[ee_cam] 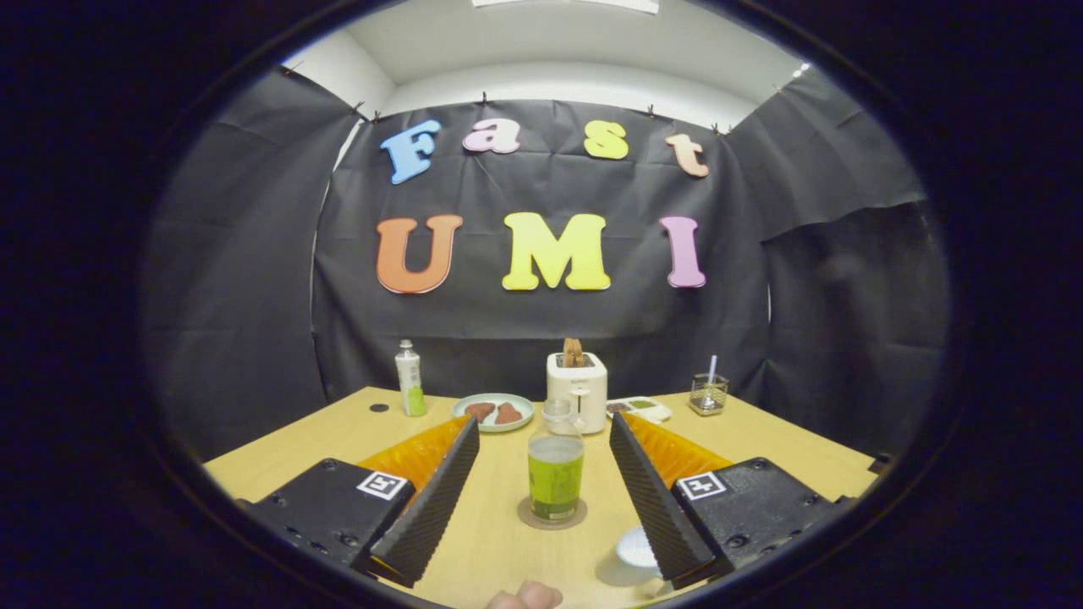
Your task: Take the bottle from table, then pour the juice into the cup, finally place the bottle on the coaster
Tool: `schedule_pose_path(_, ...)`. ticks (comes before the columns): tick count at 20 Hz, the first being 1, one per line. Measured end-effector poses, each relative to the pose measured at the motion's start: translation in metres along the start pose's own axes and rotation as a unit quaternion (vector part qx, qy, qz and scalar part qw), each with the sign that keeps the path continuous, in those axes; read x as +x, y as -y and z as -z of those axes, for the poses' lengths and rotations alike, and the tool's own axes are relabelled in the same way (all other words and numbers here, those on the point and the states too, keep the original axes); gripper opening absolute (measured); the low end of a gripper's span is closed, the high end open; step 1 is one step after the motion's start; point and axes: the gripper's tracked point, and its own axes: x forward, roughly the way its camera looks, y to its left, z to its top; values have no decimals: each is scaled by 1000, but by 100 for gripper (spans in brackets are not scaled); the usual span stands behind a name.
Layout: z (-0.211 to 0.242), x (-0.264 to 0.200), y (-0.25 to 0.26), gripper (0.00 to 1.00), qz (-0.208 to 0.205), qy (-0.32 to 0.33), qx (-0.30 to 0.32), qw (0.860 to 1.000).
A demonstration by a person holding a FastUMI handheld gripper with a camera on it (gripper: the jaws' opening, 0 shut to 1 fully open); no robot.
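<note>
Far back near the counter's [355,440] left edge lies a small dark disc [379,408], and just right of it stands a slim white bottle with a green lower band [410,379], close to the rear edge. Next along the back comes a pale green plate [493,412] carrying two brown pieces of food, then a white toaster [577,381] with toast poking out of its slot, a small flat tray [640,408] beside it, and a glass holder with a straw-like stick [707,392] toward the right rear. Nearer in, the gripper [546,495] has its jaws spread wide, gripping nothing, the ribbed black fingers [431,499] angled out to either side. The juice bottle [556,465] (clear, about half full of green liquid, capped) stands upright on the round brown coaster [552,514] in the middle of the counter, between the fingers and touching neither. A white cup [636,550] sits near the front edge, partly hidden behind the right finger. A fingertip of a person's hand [526,597] shows at the front edge.
</note>
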Motion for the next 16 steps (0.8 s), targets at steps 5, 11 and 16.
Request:
schedule_pose_path(5,-3,-57,7,100,-11,6,9,1000)
schedule_pose_path(11,5,-106,14,100,-5,-9,-28,1000)
schedule_pose_path(16,-15,-150,21,100,11,25,-68,997)
